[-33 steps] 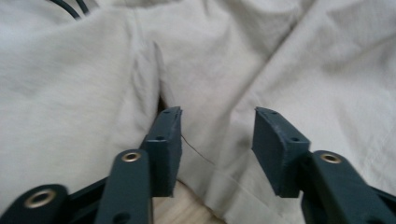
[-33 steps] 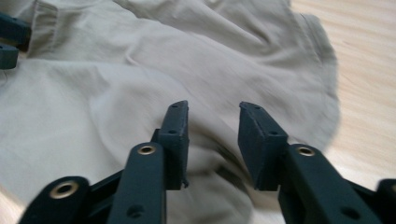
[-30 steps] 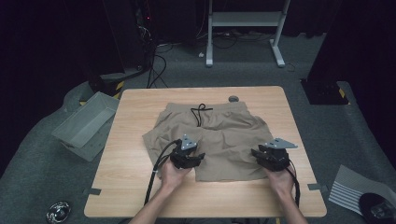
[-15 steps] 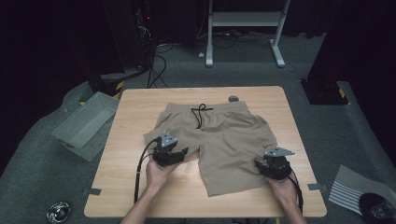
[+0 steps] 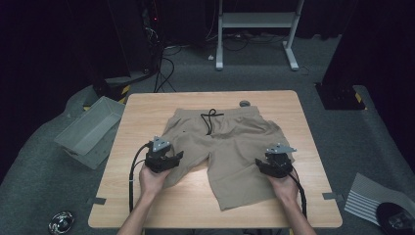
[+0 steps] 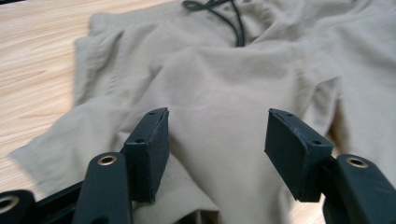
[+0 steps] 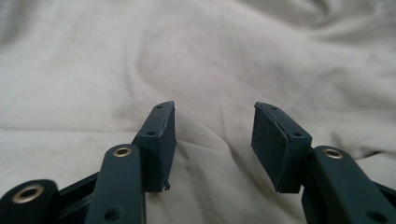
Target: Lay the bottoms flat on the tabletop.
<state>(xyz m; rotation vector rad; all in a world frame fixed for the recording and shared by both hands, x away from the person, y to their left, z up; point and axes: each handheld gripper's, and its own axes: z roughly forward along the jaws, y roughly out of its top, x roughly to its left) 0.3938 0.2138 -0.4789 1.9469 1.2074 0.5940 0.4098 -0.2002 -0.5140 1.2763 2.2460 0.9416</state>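
Both claws, left (image 6: pixel 217 154) and right (image 7: pixel 212 144), jaws apart (nothing held) over tan shorts (image 5: pixel 230 147).

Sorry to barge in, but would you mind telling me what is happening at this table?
A person holds a gripper in each hand over tan shorts lying flat on the wooden table, waistband and black drawstring on the far side. The left gripper sits over one leg's hem, the right gripper over the other leg. Both are open, gripping no cloth.
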